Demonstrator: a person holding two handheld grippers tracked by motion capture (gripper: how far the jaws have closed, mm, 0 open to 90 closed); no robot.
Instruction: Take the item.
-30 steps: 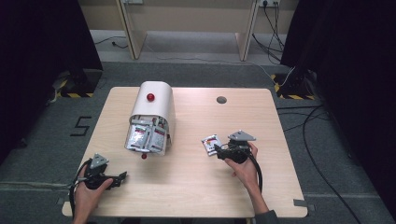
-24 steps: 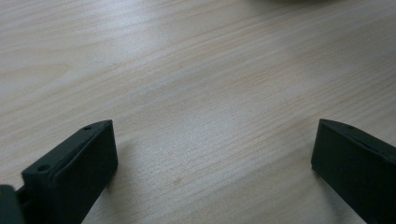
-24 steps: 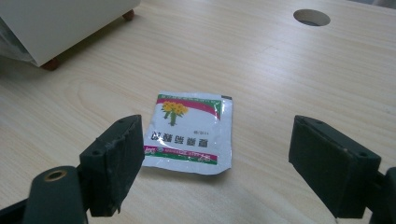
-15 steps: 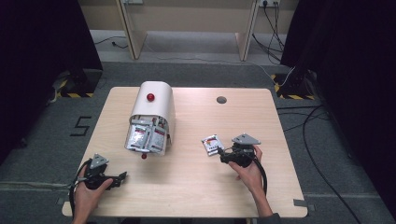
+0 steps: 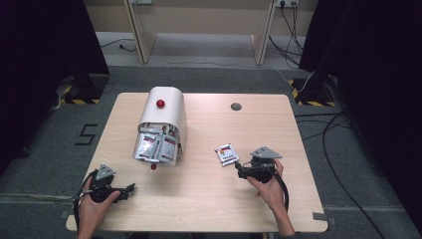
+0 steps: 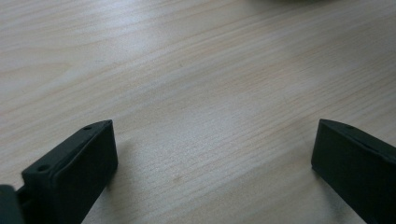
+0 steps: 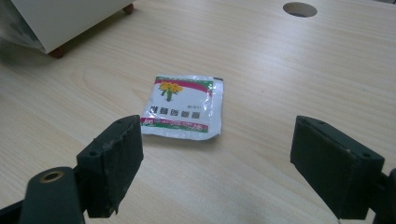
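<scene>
Lying flat on table [image 5: 209,199], sachet [image 7: 184,106] sits just ahead of right gripper [image 7: 217,154], apart from pads; jaws wide, just been opening, nothing between. Left gripper [image 6: 210,154] wide, empty.

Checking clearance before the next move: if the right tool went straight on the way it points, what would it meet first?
Probably the sachet, lying flat on the table just ahead of the open right tool; how near is unclear.

Black hand-held gripper [image 5: 238,168], grey plate
</scene>
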